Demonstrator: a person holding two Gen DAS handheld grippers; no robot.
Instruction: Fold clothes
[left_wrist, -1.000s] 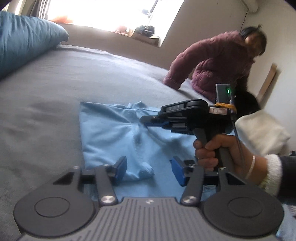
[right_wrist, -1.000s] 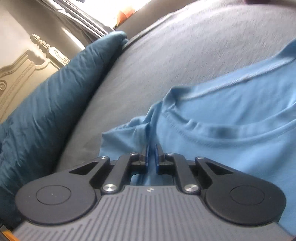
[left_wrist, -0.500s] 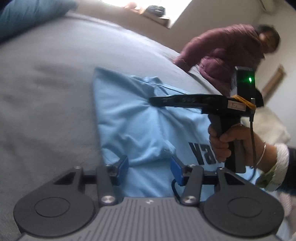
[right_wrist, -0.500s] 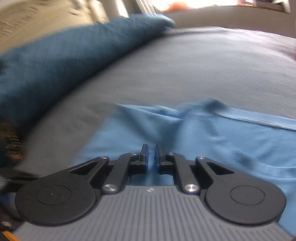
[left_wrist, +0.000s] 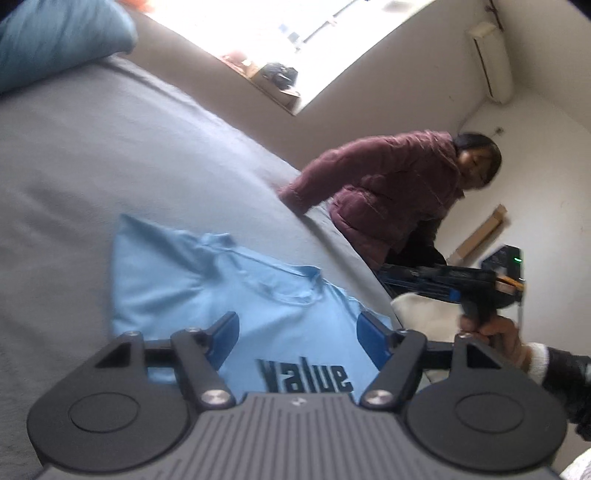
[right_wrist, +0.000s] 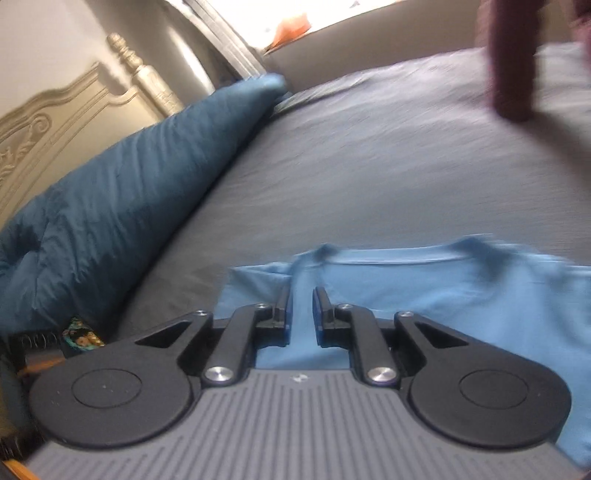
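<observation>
The left claw (left_wrist: 297, 338) is opening above one light blue shirt (left_wrist: 221, 288) lying flat on the grey bed (left_wrist: 110, 158); the right claw (right_wrist: 300, 314) is opening too, holding nothing. One blue pillow (right_wrist: 122, 199) lies far left, by the carved headboard (right_wrist: 74, 110). A person in a maroon jacket (left_wrist: 388, 192) leans on the far edge below the window (left_wrist: 295, 37).

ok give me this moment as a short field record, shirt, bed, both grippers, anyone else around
garment: light blue cotton t-shirt, lying on the bed, dark printed lettering showing
surface: grey bedsheet
pillow: teal pillow, beside the shirt by the headboard
left gripper: jaws opening, nothing between the pads
right gripper: jaws opening, small gap, holding nothing, above the shirt
bystander: person in a maroon padded jacket leaning on the far edge of the bed
</observation>
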